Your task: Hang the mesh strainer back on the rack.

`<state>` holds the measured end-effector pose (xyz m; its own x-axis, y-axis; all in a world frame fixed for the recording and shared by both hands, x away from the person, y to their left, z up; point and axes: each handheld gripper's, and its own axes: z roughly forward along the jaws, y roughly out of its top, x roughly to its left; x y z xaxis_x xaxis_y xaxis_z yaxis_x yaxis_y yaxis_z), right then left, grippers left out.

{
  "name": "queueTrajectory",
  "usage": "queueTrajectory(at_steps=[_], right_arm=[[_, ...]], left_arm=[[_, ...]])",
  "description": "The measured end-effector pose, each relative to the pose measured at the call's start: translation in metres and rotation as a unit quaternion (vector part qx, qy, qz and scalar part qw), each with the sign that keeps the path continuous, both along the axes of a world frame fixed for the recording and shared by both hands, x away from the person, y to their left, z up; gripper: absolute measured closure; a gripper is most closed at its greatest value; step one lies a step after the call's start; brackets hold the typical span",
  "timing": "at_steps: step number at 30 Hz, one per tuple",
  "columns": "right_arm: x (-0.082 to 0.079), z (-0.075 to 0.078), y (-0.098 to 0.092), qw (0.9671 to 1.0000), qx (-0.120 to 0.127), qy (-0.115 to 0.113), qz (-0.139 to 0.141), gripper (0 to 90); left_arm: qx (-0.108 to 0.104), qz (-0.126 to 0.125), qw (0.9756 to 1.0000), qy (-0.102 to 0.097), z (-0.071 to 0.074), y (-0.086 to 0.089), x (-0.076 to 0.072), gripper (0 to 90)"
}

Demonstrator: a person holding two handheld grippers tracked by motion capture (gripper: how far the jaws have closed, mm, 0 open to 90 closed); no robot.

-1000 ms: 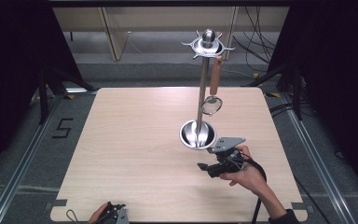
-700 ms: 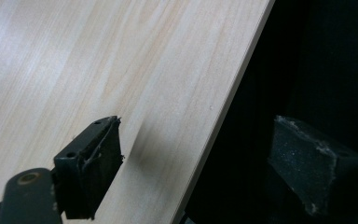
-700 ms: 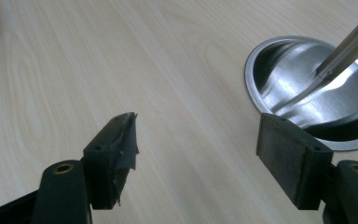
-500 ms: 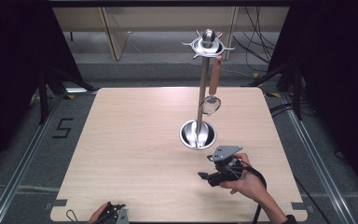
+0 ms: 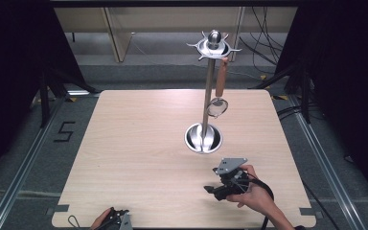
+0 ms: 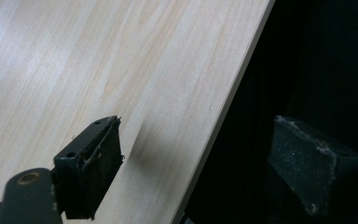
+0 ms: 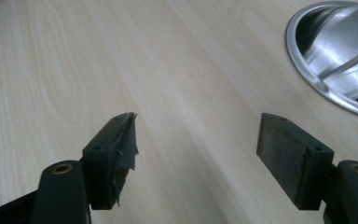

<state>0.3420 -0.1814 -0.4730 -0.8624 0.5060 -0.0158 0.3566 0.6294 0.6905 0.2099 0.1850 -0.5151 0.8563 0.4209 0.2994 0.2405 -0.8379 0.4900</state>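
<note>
The right gripper (image 5: 220, 188) has its jaws spread wide and empty over the desk (image 5: 139, 143), and the left gripper (image 6: 200, 158) at the near edge is likewise released. The stand (image 5: 207, 96) rises just ahead of the right one — the nearer hand by far. Its hanging spoon (image 5: 219, 91) (long axis upright) dangles beside the pole, above the base.

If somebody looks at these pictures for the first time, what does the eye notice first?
First comes the tall metal stand on the far right part of the wooden table, with a wooden-handled ladle hanging from its top. Next is the right gripper near the front edge, jaws open with nothing between them, short of the stand's round base.
</note>
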Motion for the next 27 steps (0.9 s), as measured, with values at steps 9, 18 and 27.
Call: queueTrajectory(at_steps=[9, 18, 27], right_arm=[[-0.009, -0.010, -0.002, 0.9998, 0.002, -0.013, -0.011, 28.9], [-0.019, -0.013, -0.005, 1.0000, 0.002, 0.004, -0.003, 27.5], [-0.027, -0.016, -0.004, 1.0000, -0.001, 0.000, 0.009, 27.3]], left_arm=[[-0.010, -0.005, 0.9999, 0.002, -0.001, 0.000, 0.001, 16.2], [-0.008, -0.005, 1.0000, 0.002, -0.001, 0.001, 0.001, 16.2], [-0.007, -0.005, 1.0000, 0.002, -0.001, 0.001, 0.001, 16.2]])
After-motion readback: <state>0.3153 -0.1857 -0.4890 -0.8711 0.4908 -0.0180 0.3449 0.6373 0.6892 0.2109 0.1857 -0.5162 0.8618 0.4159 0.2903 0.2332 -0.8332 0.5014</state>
